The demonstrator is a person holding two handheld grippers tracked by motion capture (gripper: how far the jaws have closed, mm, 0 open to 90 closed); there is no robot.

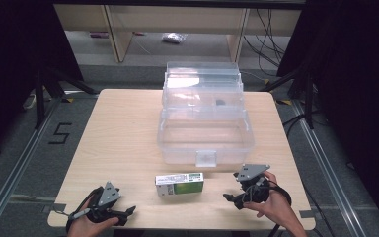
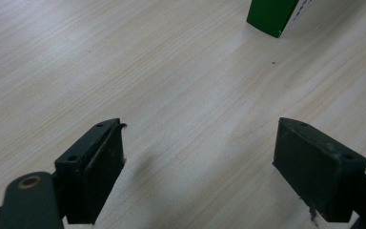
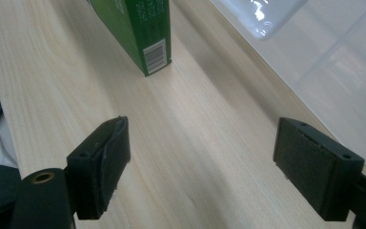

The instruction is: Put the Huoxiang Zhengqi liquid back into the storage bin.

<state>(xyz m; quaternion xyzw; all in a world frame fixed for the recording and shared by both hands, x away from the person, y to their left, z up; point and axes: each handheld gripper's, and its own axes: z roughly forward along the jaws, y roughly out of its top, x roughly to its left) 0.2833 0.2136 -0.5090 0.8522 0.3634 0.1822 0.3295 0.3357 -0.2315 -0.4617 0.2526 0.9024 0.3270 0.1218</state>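
Note:
A green and white carton point(image 1: 179, 183) lies flat on the wooden table point(image 1: 123, 143) near its front edge, just in front of a clear plastic storage box point(image 1: 205, 136) whose lid stands open. My left gripper point(image 1: 128, 213) rests at the front left, open, with bare table between its jaws; a corner of the carton point(image 2: 270, 16) shows far ahead. My right gripper point(image 1: 229, 198) sits to the right of the carton, open and holding nothing. Its view shows the carton's barcode end point(image 3: 143, 33) ahead and the clear box wall point(image 3: 324, 67) to the right.
A small dark object point(image 1: 220, 102) lies in the box's upper tray. Black tripod legs point(image 1: 44, 94) stand on the floor at both sides of the table. A floor mark "5" point(image 1: 60, 133) lies to the left. Shelving and cables are beyond the far edge.

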